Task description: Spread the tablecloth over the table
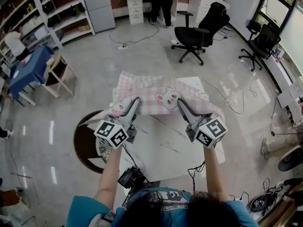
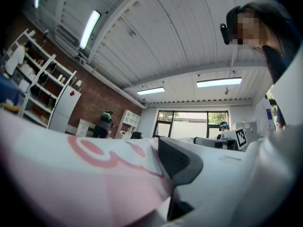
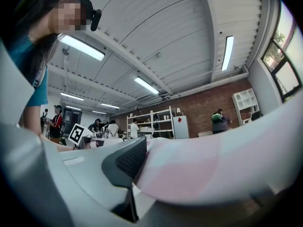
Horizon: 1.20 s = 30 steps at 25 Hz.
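In the head view a pink checked tablecloth [image 1: 156, 94] with rabbit prints covers the far half of a white marble-look table [image 1: 161, 148]; the near half is bare. My left gripper [image 1: 133, 104] is clamped on the cloth's near edge at the left. My right gripper [image 1: 181, 104] is clamped on the same edge at the right. In the left gripper view the cloth [image 2: 90, 174] runs in between the jaws of the gripper [image 2: 163, 176], against the dark pad [image 2: 180, 162]. In the right gripper view the cloth [image 3: 213, 169] is pinched the same way by the gripper [image 3: 139, 176], beside its pad [image 3: 124, 163].
A dark round seat [image 1: 86, 145] sits by the table's left side. Two black office chairs [image 1: 199, 32] [image 1: 260, 44] stand beyond the table, a wooden chair [image 1: 57, 74] and a blue-covered table [image 1: 28, 70] at the left. Cables lie on the floor. A person [image 1: 163, 1] stands at the back.
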Available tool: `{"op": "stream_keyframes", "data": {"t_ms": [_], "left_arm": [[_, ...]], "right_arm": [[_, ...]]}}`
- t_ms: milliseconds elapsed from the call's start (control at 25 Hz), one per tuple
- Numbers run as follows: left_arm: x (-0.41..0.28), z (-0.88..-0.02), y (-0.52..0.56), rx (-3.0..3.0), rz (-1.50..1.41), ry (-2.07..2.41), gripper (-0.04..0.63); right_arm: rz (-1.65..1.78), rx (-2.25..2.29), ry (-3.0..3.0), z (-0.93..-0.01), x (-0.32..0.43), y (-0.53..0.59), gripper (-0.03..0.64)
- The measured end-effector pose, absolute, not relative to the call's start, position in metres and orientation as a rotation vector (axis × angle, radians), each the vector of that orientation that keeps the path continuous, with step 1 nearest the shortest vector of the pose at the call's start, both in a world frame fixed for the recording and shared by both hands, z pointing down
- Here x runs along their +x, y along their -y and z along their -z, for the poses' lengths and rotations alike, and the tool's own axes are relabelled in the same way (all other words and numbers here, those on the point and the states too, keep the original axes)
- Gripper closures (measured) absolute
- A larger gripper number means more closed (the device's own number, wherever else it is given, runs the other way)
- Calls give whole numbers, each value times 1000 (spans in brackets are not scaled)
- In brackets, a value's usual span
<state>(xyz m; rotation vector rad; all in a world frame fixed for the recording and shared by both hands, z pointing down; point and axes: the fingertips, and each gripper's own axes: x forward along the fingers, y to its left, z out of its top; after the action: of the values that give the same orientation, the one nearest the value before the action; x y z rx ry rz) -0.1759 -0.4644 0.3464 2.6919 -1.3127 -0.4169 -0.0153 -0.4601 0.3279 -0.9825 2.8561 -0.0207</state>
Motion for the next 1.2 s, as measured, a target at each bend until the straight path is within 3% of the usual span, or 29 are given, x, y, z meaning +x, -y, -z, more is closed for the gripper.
{"op": "stream_keyframes", "data": {"t_ms": [360,680,1200], "left_arm": [[-201,-438,414,2429,323,1256,514],[-234,-460,394,2418,148,1392,520],[-319,-512,400,2056,242,1701,532]], "right_arm": [[548,-855,-2842,-418,-36,407,581],[726,-684,-2897,-453,-75,396,609],[597,-298,-3355,-495,-177,454,609]]}}
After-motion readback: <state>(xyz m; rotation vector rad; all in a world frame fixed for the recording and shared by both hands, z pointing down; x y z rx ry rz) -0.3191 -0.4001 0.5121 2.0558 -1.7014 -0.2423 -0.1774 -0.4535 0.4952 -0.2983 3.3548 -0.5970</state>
